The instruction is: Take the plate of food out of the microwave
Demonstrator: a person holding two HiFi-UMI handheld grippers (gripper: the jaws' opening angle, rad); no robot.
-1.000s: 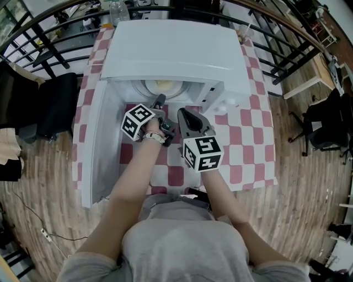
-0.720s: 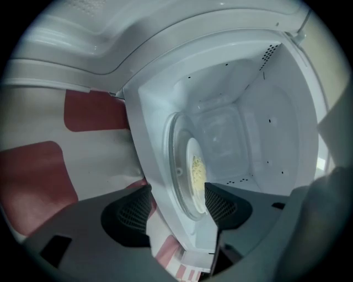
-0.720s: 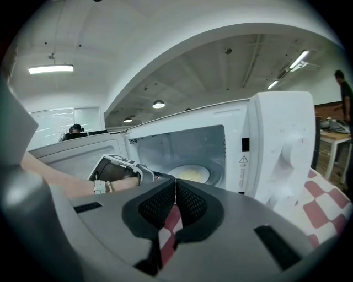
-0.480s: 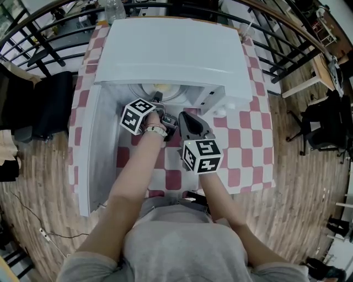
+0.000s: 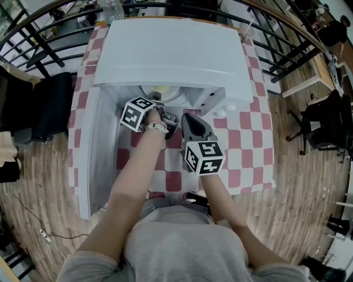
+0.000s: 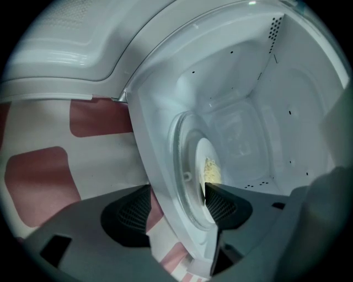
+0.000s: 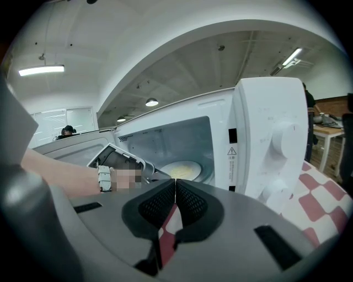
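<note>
The white microwave stands on a red-and-white checked table with its door swung open to the left. Inside, a white plate of yellow food rests on the glass turntable. My left gripper is open at the cavity mouth. In the left gripper view one jaw is over the turntable by the plate's rim, the other outside, below the microwave's front lip. My right gripper hangs in front of the microwave, shut on nothing, with the plate seen beyond it.
The control panel with two knobs is on the microwave's right side. The open door walls off the left. A clear bottle stands behind the microwave. Black railings and a dark chair surround the table.
My left gripper has moved a little further toward the microwave's cavity. The right gripper has stayed almost where it was, still shut.
</note>
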